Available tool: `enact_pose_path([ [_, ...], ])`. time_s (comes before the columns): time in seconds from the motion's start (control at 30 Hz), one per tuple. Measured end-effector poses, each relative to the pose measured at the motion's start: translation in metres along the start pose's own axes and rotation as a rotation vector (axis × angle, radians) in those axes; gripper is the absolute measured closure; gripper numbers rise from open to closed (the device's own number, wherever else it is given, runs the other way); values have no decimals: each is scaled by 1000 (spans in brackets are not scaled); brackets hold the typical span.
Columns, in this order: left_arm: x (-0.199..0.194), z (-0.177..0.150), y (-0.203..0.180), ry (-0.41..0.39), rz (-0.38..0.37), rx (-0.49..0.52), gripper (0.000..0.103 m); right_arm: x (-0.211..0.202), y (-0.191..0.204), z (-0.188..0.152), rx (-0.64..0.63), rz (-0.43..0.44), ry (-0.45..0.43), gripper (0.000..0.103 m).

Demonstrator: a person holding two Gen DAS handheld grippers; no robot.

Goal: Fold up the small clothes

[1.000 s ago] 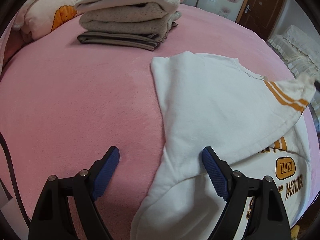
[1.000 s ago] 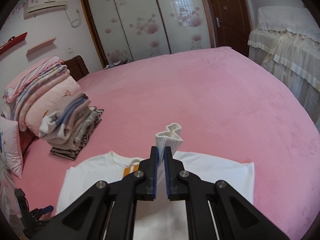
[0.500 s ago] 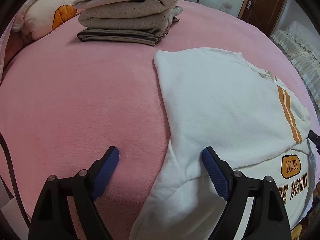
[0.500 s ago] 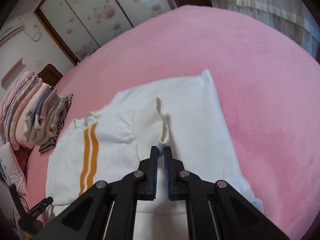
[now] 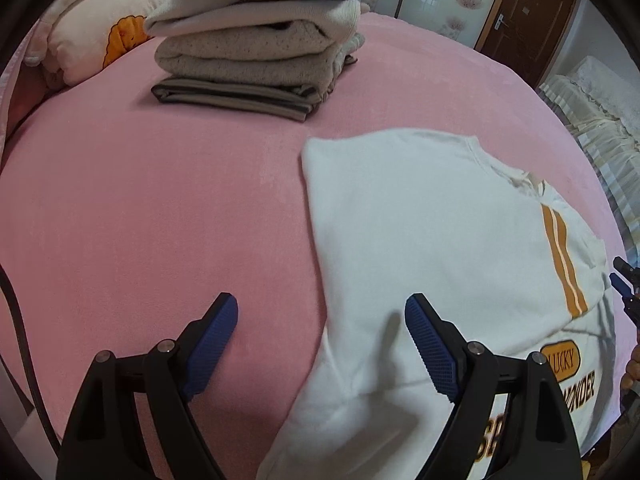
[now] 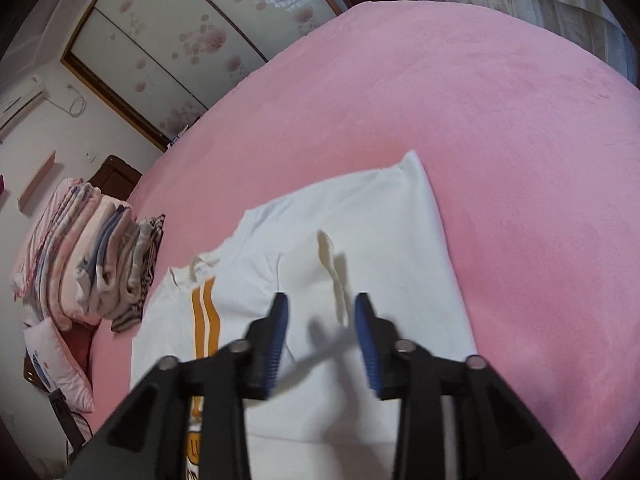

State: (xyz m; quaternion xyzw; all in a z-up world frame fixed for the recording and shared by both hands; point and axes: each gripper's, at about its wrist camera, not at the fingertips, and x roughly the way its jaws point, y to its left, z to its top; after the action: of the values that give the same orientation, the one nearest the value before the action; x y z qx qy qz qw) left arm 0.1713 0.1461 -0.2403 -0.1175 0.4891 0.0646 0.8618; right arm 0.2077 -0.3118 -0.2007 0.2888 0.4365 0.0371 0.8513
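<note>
On pink bedspread (image 5: 160, 208), white orange-striped sweatshirt (image 5: 420, 220) lies folded.

Pink bed (image 5: 160, 208) with clothes
A white shirt (image 5: 420, 240) lies flat; beyond it, a folded stack (image 5: 256, 56).

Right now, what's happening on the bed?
A person with a gripper in each hand is folding a white sweatshirt spread on the pink bedspread. One sleeve, the one with orange stripes, is folded across the body. The right gripper is open just above the sleeve cuff, holding nothing. The left gripper is open too, straddling the sweatshirt's near edge. A stack of folded clothes sits farther up the bed.
</note>
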Motion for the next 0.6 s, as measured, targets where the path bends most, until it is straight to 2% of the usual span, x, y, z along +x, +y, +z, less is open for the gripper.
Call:
enact_pose_path([
  [0.23,37,49,-5,26,6,21,18,38,19,25,-144,-39,95,63],
  [0.33,60,65,-3,62,24,3,18,54,25,28,-213,-80,146,63],
  [0.43,75,75,0,85,11,-25,18,63,24,25,-253,-91,194,64],
  [0.53,81,83,-2,91,-14,-31,20,59,25,20,-310,-118,190,87],
  [0.6,83,88,-6,92,-33,-14,48,52,26,17,-350,-158,165,92],
])
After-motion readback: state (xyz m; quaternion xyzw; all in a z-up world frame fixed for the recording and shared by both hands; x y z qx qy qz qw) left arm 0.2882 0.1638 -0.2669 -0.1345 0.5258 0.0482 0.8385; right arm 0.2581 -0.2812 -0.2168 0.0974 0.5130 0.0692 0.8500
